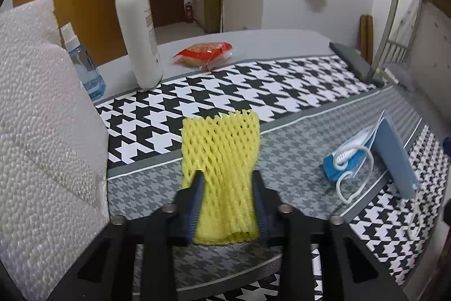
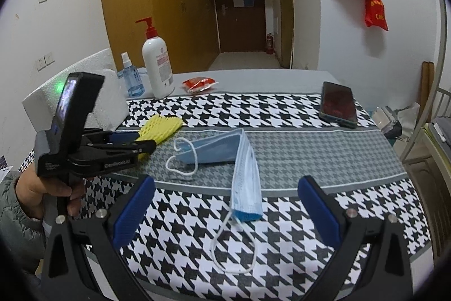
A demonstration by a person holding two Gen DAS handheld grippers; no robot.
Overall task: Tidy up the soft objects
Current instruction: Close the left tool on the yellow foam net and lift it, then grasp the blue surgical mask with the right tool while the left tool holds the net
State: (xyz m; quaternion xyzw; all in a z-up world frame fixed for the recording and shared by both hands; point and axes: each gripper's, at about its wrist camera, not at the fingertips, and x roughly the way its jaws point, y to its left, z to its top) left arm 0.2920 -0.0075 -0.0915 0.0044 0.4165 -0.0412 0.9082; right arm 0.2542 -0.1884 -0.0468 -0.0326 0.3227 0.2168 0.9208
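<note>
Left wrist view: left tool [image 1: 227, 182] pinches soft, light yellow foam net [image 1: 221, 148] mid-body; right tool [image 2: 225, 202] gapes empty over limp mask [image 2: 245, 171].

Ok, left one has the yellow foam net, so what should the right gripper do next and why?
Probably ease the right gripper down and close on the blue pleated face mask. It is open, the mask lies loose on the houndstooth cloth between its fingers, and the left gripper already clamps the yellow foam net.

We see bare houndstooth cloth [image 2: 310, 154] centre-right. A white foam block [image 1: 42, 117], tall white pump bottle [image 1: 138, 33] and blue spray bottle [image 1: 84, 66] crowd the left.
</note>
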